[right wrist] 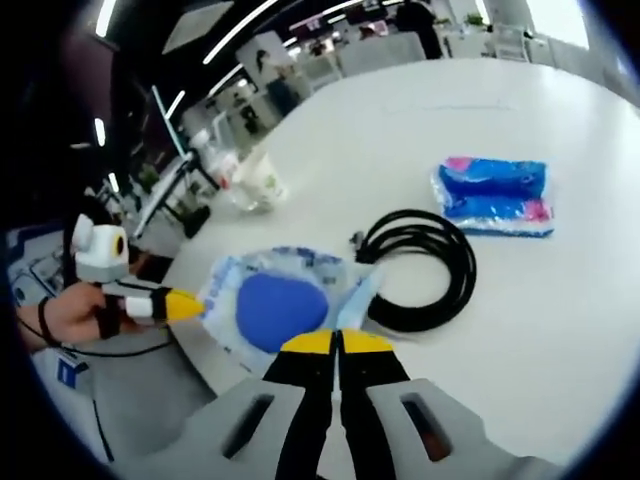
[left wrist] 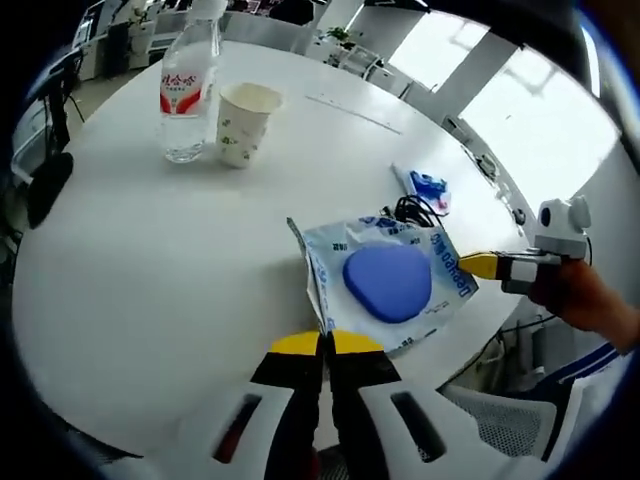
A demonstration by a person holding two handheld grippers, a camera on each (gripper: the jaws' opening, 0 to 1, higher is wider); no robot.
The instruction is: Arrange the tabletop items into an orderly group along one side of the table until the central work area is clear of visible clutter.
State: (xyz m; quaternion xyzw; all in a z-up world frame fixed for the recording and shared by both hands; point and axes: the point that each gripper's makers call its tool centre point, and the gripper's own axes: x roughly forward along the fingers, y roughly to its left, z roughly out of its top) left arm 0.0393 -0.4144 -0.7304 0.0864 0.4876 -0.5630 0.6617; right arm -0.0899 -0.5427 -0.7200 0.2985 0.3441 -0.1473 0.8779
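A clear plastic bag point(left wrist: 440, 262) with blue print holds a rounded blue pad point(left wrist: 388, 282) and lies near the edge of the round white table point(left wrist: 150, 270). My left gripper point(left wrist: 325, 343) is shut on one edge of the bag. My right gripper point(left wrist: 482, 265) comes in from the right with its yellow tip on the opposite edge. In the right gripper view my right gripper point(right wrist: 338, 342) is shut on the bag point(right wrist: 228, 275) edge near a black coiled cable point(right wrist: 415, 265), and my left gripper point(right wrist: 185, 305) holds the far side.
A water bottle point(left wrist: 188, 90) and a paper cup point(left wrist: 243, 125) stand together at the far side. A blue and pink packet point(right wrist: 495, 195) lies beyond the cable. A person's hand point(left wrist: 580, 295) holds the right gripper. A mesh chair point(left wrist: 500, 420) stands by the table edge.
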